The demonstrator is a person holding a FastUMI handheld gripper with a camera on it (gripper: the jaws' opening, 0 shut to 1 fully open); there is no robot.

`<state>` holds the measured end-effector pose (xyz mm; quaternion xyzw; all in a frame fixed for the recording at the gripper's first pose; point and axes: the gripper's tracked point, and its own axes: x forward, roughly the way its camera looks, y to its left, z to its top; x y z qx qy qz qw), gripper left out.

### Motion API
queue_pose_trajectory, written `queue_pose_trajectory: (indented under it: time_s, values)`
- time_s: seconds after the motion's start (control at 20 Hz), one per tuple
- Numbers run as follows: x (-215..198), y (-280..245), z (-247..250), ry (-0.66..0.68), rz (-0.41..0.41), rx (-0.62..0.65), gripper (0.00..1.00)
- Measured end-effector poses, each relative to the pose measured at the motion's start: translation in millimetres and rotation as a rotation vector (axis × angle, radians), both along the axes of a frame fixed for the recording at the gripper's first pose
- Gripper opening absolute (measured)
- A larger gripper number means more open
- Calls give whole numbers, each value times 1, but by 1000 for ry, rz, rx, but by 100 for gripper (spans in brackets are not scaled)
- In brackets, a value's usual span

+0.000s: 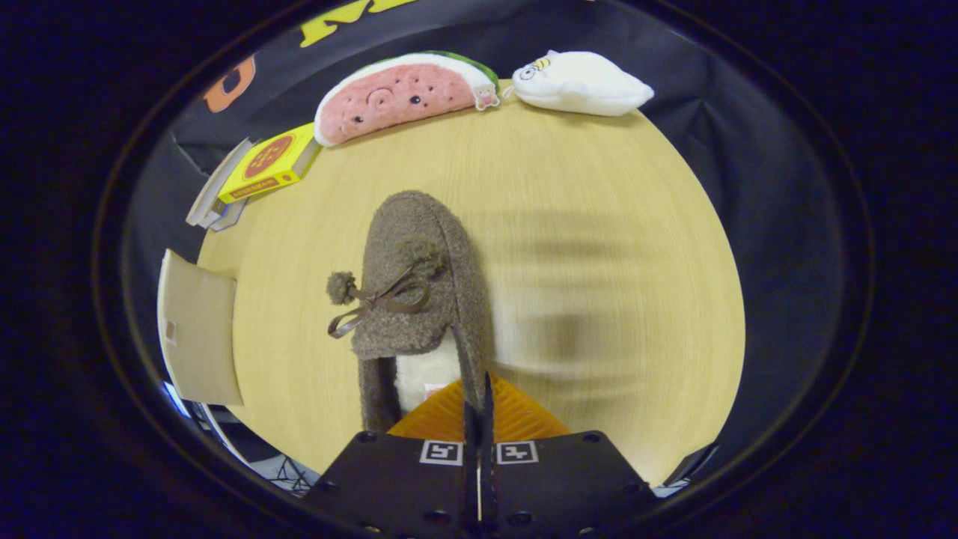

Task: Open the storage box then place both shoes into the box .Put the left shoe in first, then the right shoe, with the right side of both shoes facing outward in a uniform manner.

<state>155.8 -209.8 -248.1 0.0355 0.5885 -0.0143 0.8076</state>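
A: Item one, the shoe?

B: Fuzzy brown slipper, pompom bow on the vamp, pale lining. It sits on the wooden surface just ahead of the jaws, toe pointing away, heel nearest.

A: The gripper?

B: Jaws drawn nearly together, pinching the thin right-hand wall of the heel collar between them.

A: Handling?

B: Likely light and soft; the fleece should compress and give good friction, but the upper will sag, so the toe may droop when carried. The collar rim by the heel is the sensible hold; the bow is too flimsy.

A: Storage box?

B: A beige panel stands at the left edge of the surface; cannot tell if it belongs to the box.

A: Sundries?

B: Watermelon plush, white plush, yellow book, all at the far edge.
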Motion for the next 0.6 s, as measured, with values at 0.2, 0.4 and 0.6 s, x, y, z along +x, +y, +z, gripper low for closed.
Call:
queue_pose_trajectory:
  time_s: [0.2, 0.4, 0.6]
  values:
    - [-14, 3, 0, 23, -46, 32, 2]
    - [-30, 21, 24, -2, -53, 98, 2]
    - [-37, 60, 68, -75, -12, 106, 2]
